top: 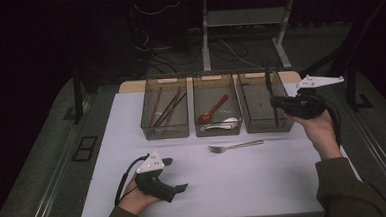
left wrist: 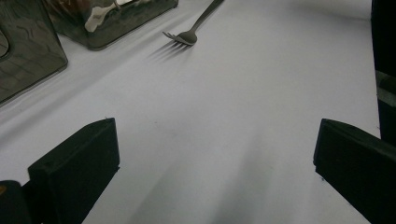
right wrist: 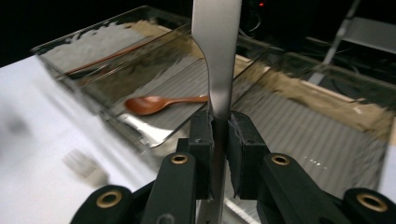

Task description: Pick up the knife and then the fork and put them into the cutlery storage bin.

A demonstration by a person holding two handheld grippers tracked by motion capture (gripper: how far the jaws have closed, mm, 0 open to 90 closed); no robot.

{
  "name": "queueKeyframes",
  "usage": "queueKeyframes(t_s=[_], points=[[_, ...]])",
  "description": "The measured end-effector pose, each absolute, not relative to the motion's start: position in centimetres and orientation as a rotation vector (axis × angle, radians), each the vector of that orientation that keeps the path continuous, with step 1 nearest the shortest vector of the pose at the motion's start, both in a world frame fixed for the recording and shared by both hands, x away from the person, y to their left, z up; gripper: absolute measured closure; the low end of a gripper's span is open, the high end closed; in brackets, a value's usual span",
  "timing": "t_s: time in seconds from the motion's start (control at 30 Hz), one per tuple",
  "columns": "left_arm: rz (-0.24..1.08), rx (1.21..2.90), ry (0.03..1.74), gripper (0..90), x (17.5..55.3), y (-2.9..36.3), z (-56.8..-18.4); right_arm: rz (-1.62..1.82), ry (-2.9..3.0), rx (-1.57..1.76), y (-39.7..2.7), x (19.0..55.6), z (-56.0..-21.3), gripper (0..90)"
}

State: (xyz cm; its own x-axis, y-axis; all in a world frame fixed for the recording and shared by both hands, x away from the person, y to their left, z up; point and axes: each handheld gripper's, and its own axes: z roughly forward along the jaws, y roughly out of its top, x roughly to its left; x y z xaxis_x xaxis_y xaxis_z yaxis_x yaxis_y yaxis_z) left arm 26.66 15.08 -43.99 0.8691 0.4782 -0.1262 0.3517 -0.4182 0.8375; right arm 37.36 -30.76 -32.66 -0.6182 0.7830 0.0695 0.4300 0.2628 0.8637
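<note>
Right gripper (right wrist: 219, 135) clamps a flat silver metal utensil handle (right wrist: 217, 56), upright, above the right-hand smoky clear plastic bin (top: 262, 122). Left gripper (left wrist: 215, 168) idle, jaws wide apart over the white tabletop (left wrist: 243, 93); silver metal fork (top: 235, 146) lies near the bins.

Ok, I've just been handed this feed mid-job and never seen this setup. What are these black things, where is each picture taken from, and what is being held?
There is no robot arm: a person holds a two-jaw gripper in each hand. The high view looks down on the white table from above the person's side. The other two pictures come from cameras riding on the grippers, looking along their black jaws.

Three clear bins stand in a row: the left bin holds chopsticks, the middle bin a red spoon and a white one, the right bin looks empty. A fork lies in front of them.

The left gripper rests open near the table's front edge. The right gripper is clamped on a flat metal handle, held above the right bin; what utensil it is, I cannot tell.
</note>
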Motion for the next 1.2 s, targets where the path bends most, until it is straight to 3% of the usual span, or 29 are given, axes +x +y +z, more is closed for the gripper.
queueKeyframes(t_s=[0.57, 1.2], points=[[0.158, 2.043, 0.598, 0.0, 26.5, 15.0, -43.9, 1.151, 2.106, 1.238, -32.3, 43.0, -33.4, 79.9], [0.157, 2.048, 0.593, 0.0, 26.5, 14.9, -44.0, 0.845, 2.291, 1.275, -32.7, 44.6, -37.5, 79.8]])
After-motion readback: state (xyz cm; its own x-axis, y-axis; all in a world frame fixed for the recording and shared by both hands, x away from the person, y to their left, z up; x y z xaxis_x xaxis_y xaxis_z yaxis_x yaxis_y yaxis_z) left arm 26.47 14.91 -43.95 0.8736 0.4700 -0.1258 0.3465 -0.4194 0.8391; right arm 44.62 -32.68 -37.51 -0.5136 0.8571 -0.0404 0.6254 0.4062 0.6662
